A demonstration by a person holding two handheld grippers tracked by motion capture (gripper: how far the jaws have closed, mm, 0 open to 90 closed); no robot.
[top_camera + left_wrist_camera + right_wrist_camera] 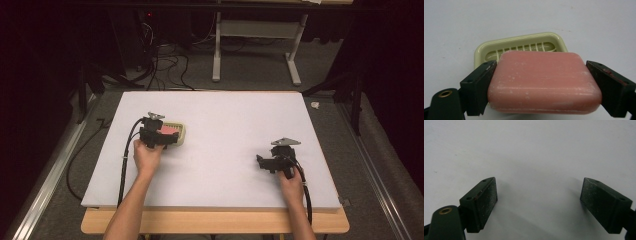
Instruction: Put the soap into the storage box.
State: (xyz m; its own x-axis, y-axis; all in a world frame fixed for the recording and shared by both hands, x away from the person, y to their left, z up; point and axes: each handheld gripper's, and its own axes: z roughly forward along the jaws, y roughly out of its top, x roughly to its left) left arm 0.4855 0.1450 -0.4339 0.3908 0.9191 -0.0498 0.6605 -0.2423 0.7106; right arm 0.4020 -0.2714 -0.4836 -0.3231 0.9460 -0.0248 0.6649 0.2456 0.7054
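Note:
A pink bar of soap (544, 82) sits clamped between the two black jaws of my left gripper (541, 75), its pads pressing on both short ends. Just beyond it lies a pale green slatted soap dish (521, 45) on the white table. In the high view the left gripper (162, 134) hovers at the dish (181, 134) on the table's left side, with a sliver of pink soap (168, 130) showing. My right gripper (261, 162) rests at the right of the table; in its own view the right gripper (539, 195) stands open over bare white surface.
The white tabletop (225, 130) lies on a wooden board (215, 222). Cables trail from both grippers off the front edge. Beyond the table, a grey floor holds cables and a white table frame (255, 45).

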